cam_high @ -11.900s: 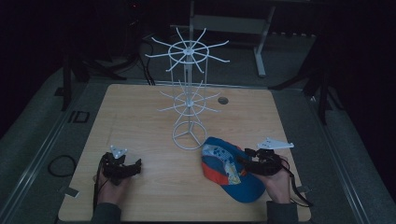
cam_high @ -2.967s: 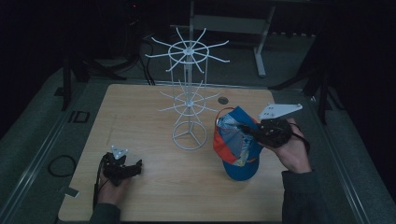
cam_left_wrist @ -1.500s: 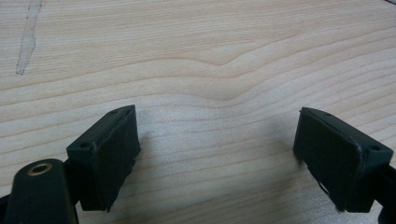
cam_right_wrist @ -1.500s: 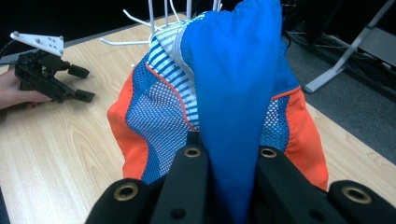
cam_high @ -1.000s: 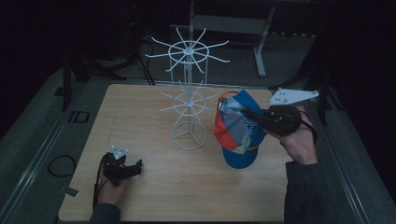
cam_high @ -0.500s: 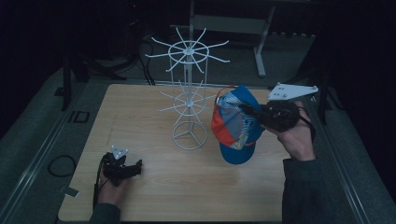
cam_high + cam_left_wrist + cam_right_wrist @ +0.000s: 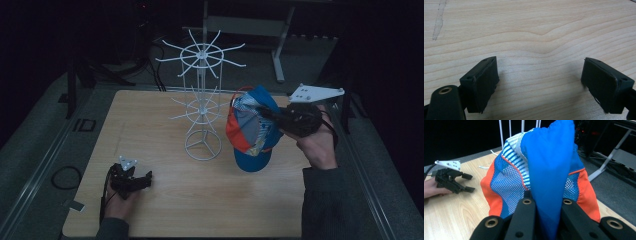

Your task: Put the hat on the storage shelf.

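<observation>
Dim surroundings framed the wooden surface [image 7: 250,200] and wire rack [image 7: 202,100]. The right gripper [image 7: 270,114] pinched the cap [image 7: 250,135], soft and light, likely best held by its fabric. The left gripper [image 7: 137,180] rested wide open, empty.

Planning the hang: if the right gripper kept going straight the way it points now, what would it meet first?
Probably the white wire rack. The right gripper, shut on the cap, points left across the table toward the rack's lower arms, so the cap would likely touch them first. Depth is unclear.
</observation>
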A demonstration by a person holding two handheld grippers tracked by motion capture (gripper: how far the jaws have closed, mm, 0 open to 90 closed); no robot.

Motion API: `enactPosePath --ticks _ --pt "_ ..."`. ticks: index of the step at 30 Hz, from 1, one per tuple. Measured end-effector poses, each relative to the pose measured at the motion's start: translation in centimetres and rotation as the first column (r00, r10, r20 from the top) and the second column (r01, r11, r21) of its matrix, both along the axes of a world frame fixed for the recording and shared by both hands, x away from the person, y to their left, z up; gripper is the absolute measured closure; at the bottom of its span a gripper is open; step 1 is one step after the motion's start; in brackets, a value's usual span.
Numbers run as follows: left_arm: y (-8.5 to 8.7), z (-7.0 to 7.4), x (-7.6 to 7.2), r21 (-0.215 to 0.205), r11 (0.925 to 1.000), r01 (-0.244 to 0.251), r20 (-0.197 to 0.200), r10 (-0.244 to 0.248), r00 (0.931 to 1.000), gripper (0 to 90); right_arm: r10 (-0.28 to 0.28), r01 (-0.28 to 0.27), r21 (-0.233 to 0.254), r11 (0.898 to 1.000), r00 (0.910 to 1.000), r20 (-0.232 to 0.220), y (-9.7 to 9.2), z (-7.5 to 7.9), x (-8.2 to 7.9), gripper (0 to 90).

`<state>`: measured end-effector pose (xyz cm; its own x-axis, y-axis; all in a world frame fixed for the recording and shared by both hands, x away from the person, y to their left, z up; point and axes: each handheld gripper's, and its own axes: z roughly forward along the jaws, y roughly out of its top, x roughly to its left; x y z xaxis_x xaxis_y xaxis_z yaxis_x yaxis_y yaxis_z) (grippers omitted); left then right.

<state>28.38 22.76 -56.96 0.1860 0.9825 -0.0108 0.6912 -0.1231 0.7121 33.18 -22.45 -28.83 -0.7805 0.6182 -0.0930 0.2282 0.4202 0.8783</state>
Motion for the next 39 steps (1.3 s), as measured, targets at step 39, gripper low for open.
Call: enactPosePath --ticks 39 --pt "0.0 0.0 0.0 0.001 1.0 0.001 0.0 -0.001 1.0 14.7 0.011 -0.015 0.081 0.997 0.9986 0.051 -0.4 2.3 0.6 88.6"
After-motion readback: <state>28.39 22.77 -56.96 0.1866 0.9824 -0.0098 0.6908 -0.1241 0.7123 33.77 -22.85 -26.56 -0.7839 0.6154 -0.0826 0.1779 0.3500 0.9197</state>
